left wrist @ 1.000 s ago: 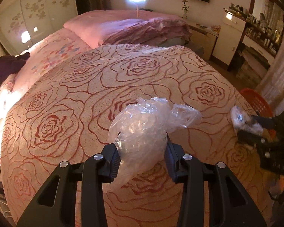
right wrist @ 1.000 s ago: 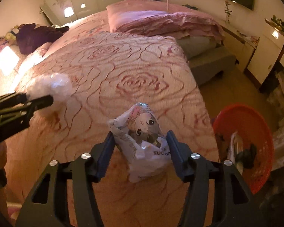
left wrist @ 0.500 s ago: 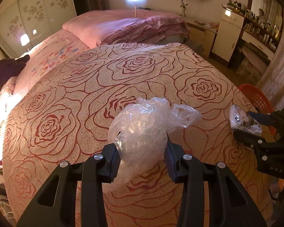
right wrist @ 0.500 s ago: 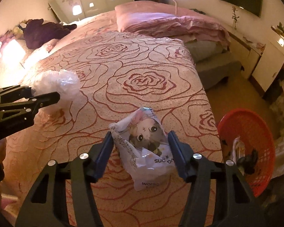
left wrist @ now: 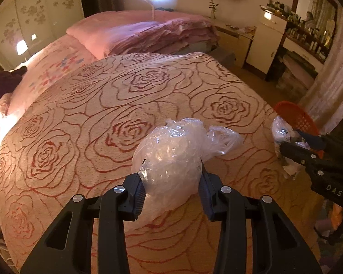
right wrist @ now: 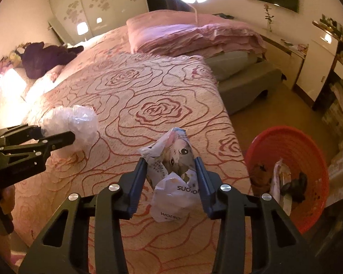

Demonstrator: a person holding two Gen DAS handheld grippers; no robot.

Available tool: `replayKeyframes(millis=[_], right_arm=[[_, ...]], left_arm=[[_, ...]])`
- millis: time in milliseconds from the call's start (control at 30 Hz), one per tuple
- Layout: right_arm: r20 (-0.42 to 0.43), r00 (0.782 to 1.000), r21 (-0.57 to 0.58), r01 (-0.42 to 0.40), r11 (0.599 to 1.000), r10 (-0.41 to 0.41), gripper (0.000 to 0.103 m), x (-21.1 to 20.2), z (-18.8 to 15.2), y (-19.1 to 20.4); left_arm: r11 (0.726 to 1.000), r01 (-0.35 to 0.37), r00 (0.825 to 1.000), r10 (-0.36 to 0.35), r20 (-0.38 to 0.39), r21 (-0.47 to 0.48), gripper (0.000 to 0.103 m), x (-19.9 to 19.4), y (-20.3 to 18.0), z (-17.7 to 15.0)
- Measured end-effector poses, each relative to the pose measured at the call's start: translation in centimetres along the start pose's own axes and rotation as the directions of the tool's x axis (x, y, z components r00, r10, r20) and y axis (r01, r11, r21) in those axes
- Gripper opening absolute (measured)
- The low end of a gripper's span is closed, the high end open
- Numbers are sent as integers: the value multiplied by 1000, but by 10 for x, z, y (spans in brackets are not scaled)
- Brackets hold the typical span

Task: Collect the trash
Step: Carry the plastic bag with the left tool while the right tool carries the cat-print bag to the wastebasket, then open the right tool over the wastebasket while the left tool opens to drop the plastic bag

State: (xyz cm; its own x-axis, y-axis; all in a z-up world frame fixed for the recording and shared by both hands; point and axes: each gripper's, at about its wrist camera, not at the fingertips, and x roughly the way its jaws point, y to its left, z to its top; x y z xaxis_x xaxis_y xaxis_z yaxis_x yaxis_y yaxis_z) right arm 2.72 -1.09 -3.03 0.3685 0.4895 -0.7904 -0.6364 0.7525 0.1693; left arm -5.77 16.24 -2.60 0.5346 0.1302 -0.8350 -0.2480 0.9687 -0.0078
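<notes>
Since the earlier frame the right gripper (right wrist: 171, 171) has just been closing its jaws, now clamped on the crumpled white printed wrapper (right wrist: 171, 173) with a cartoon cat face and upside-down lettering that seems to read "watsons", above the rose-patterned bedspread (right wrist: 148, 86). The left gripper (left wrist: 170, 182) has its jaws clamped on a crumpled clear plastic bag (left wrist: 171, 159) over that bedspread. Only the right wrist view shows inside the round red plastic basket (right wrist: 308, 205) on the floor beside the bedspread, holding some wrappers; the left shows "DAS" on the other gripper.

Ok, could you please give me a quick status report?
Left tool shut on crumpled clear plastic bag. Right tool shut on printed white wrapper. Red plastic basket unobstructed.
</notes>
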Motion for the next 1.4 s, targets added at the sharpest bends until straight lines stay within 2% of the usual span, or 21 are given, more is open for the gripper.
replayKeyframes(millis=[367, 633, 1033, 1400], right_arm=[[57, 998, 73, 24, 997, -28, 41, -21, 0, -25], [98, 988, 187, 99, 977, -119, 41, -45, -3, -74], [102, 963, 340, 202, 918, -250, 41, -68, -22, -138], [84, 955, 409, 227, 884, -284, 41, -65, -28, -174]], left_arm=[[996, 43, 999, -45, 20, 77, 38, -4, -37, 17], [985, 103, 994, -107, 17, 138, 38, 3, -77, 36], [949, 208, 978, -208, -25, 239, 38, 24, -149, 67], [917, 264, 964, -247, -97, 300, 38, 57, -209, 78]])
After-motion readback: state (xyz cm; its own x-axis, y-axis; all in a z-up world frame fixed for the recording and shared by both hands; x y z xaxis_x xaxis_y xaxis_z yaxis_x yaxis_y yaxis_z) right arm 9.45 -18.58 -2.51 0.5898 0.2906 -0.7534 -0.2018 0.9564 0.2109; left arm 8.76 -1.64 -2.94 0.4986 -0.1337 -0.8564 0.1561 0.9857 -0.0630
